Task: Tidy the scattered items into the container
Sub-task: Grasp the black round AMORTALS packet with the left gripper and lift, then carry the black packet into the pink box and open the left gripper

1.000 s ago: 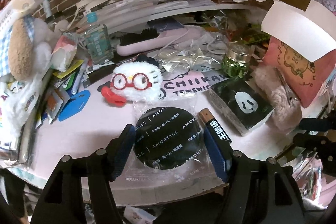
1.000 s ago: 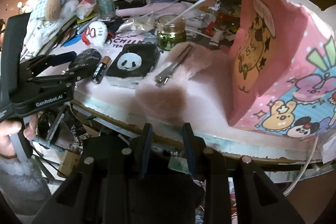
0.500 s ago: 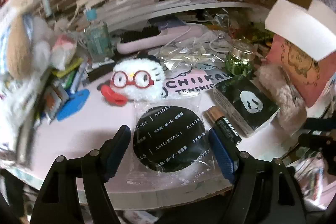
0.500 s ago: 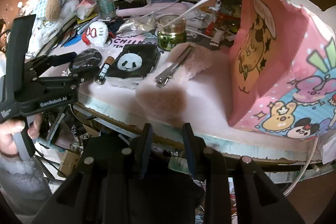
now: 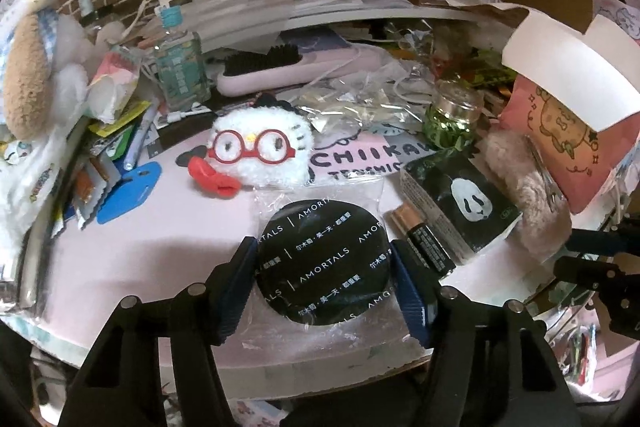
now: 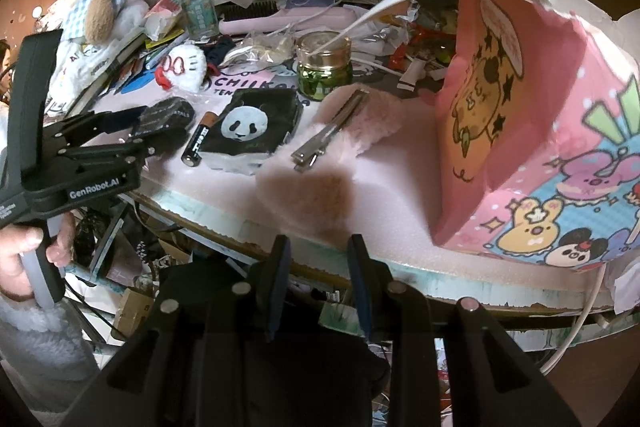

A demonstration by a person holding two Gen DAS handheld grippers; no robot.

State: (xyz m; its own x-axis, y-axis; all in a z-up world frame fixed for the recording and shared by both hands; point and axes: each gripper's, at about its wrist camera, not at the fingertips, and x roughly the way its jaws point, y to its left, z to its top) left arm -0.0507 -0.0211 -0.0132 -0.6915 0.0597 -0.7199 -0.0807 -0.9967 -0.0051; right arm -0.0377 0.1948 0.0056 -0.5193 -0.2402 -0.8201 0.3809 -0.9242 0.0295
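Left gripper (image 5: 322,269) low over the near edge of the bench (image 5: 120,267), blue ribbed pads (image 5: 408,291) closed in on both flanks of a flat black round puff (image 5: 323,261) sealed in a crinkly clear plastic sleeve, white "AMORTALS" lettering across its matte face. Pads touching or all but touching the disc's rim; real pinch cannot tell. Seen from the right wrist view: matte black hinged frame, level with the bench top, handle gripped from below by a hand (image 6: 24,255) in a fluffy pale sleeve.

Just right of the puff, a cylindrical battery (image 5: 424,243), copper cap and black body, lying flat against a rectangular black box with a white panda face (image 5: 460,203). Behind the puff, a fuzzy white plush with red wire glasses (image 5: 260,151) and a red bow. Further right, a long strip of pink-beige fur (image 6: 340,147) with a shiny metal clip (image 6: 328,135) on top, and a green glass jar with a gold lid (image 6: 324,67).

Right gripper (image 6: 316,279) held below and off the bench's front edge, dark fingers parallel with a narrow gap, nothing between them.

At the right end, the container: a pink cardboard box (image 6: 540,131) printed with cartoon animals, upright, torn white flap curling over the open top. Pink foam-like bench surface, frayed pale edge.
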